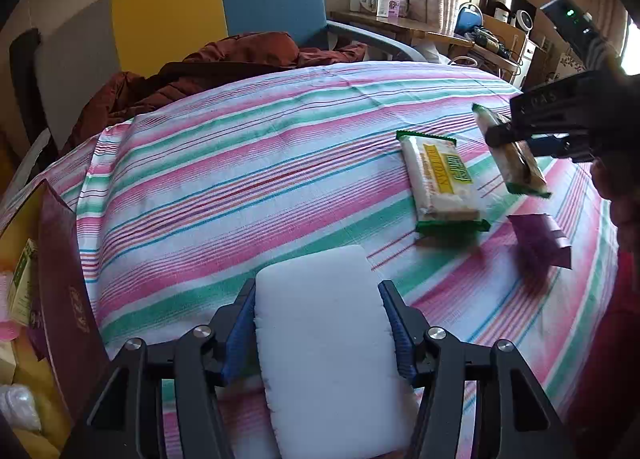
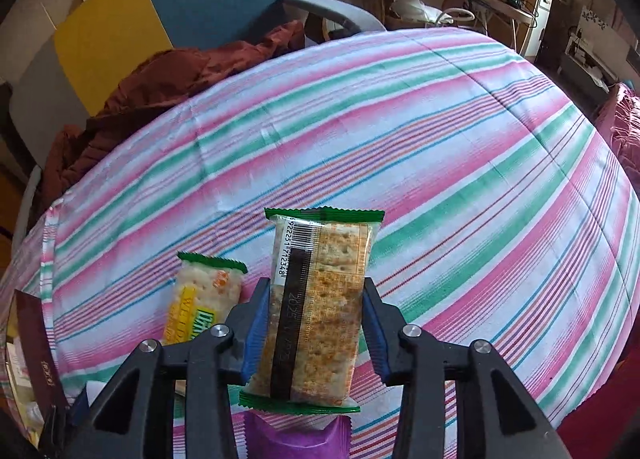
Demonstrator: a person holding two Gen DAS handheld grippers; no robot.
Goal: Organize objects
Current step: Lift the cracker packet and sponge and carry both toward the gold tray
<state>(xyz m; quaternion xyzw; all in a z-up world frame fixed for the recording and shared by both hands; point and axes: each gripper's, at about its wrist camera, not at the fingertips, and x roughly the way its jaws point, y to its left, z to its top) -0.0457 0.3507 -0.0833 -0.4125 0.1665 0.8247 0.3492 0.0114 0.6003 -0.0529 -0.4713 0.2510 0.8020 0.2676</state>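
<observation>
Pinching a white pad (image 1: 328, 343), the left gripper (image 1: 318, 303) alone sees the box (image 1: 64, 291) far left, while the right gripper (image 2: 314, 299) grips a cracker pack (image 2: 316, 299), barcode revealed, above the striped cloth (image 2: 440, 147).

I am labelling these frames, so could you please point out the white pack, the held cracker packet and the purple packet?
white pack (image 1: 328, 343): left wrist view, flat top face.
held cracker packet (image 2: 316, 315): right wrist view, clear back.
purple packet (image 1: 540, 241): left wrist view, centre.
</observation>
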